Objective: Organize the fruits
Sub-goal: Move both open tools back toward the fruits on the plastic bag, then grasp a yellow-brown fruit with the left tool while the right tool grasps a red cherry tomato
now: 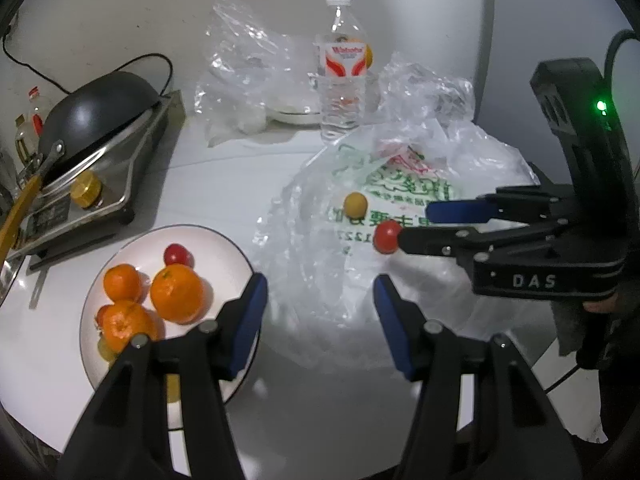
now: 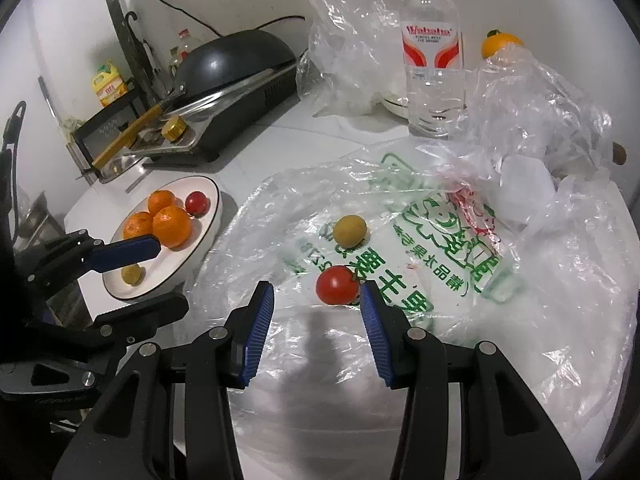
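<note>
A white plate holds three oranges, a red tomato and a small yellow fruit; the plate also shows in the right wrist view. A red tomato and a yellow-green fruit lie on a printed plastic bag. My right gripper is open, its fingers just short of the tomato, the right one beside it. My left gripper is open and empty, between plate and bag. Another orange sits at the back right.
A water bottle stands at the back beside crumpled clear bags and a white bowl. A gas stove with a black wok sits at the left. Oil bottles stand by the wall.
</note>
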The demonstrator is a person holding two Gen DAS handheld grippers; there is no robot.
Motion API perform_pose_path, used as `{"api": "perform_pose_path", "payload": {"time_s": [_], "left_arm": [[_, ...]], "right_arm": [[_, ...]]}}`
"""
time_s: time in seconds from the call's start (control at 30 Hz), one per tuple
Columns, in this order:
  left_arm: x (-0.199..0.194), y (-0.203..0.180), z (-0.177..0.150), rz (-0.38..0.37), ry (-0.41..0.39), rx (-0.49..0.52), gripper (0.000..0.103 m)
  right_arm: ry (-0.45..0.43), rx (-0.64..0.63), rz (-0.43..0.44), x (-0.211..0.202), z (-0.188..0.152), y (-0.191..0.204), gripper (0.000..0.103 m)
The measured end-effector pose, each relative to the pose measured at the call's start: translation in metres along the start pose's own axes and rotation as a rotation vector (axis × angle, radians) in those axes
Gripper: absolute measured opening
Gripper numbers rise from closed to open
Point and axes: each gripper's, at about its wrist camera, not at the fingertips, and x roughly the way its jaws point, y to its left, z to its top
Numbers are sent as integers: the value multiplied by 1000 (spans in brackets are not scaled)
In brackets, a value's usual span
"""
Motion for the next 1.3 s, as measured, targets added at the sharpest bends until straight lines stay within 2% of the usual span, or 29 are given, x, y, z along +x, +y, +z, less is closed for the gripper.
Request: {"api": "perform_pose_path", "payload": {"time_s": [0.33, 0.47, 0.63, 0.7, 0.73, 1.0, 1.3], "left_arm": [[13, 3, 4, -21, 7, -1, 57], [18, 8, 4, -22, 15, -13, 57], [19, 13, 7, -21, 10, -22, 57], [20, 13, 8, -19, 9, -20, 57], [20, 12, 8, -18, 9, -19, 57], [17, 8, 17, -9, -20, -21, 57], [27, -10, 34, 10, -27, 18, 57]], "right_arm": [[57, 15, -22, 26, 4, -12, 47], [73, 4, -4, 32, 6, -9, 47], [94, -6, -8, 42, 9, -6, 40], [99, -14, -6, 44, 8, -5, 32], [100, -17, -6, 46, 9, -5, 31], [63, -41, -4, 34, 9, -8, 31], [9, -12, -5, 12, 10, -32, 31]]}}
